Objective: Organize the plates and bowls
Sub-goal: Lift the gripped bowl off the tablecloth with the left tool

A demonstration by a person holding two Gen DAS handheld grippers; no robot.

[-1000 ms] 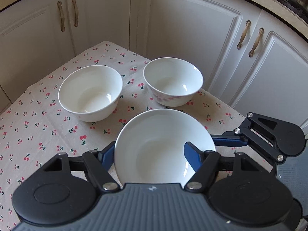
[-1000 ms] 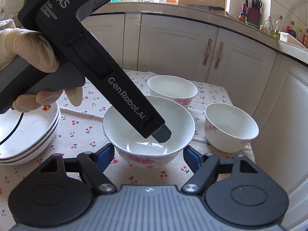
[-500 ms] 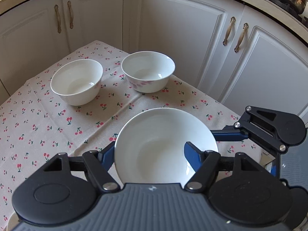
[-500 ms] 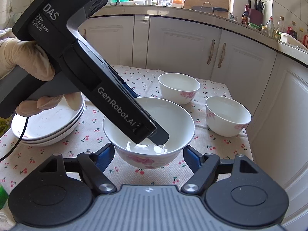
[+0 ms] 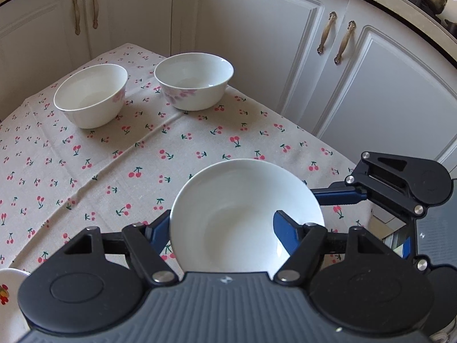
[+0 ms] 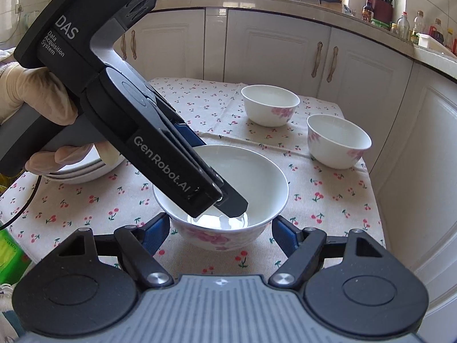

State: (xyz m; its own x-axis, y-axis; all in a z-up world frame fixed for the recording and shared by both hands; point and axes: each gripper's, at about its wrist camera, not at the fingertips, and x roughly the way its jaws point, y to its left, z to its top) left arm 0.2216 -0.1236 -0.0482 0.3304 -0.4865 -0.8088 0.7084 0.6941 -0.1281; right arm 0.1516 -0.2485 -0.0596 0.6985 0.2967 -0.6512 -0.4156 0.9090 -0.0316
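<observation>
Left gripper [image 5: 222, 228] fingers clamped floral bowl [image 5: 245, 214] wall; right gripper [image 6: 221, 230] fingers wide, straddling it; stacked plates [image 6: 82, 171] leftward.

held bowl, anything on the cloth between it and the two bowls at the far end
Nothing visible. The held bowl, clamped on its rim by the left tongs, has only bare cherry cloth between it and the two bowls. The plate stack sits off to the side.
</observation>
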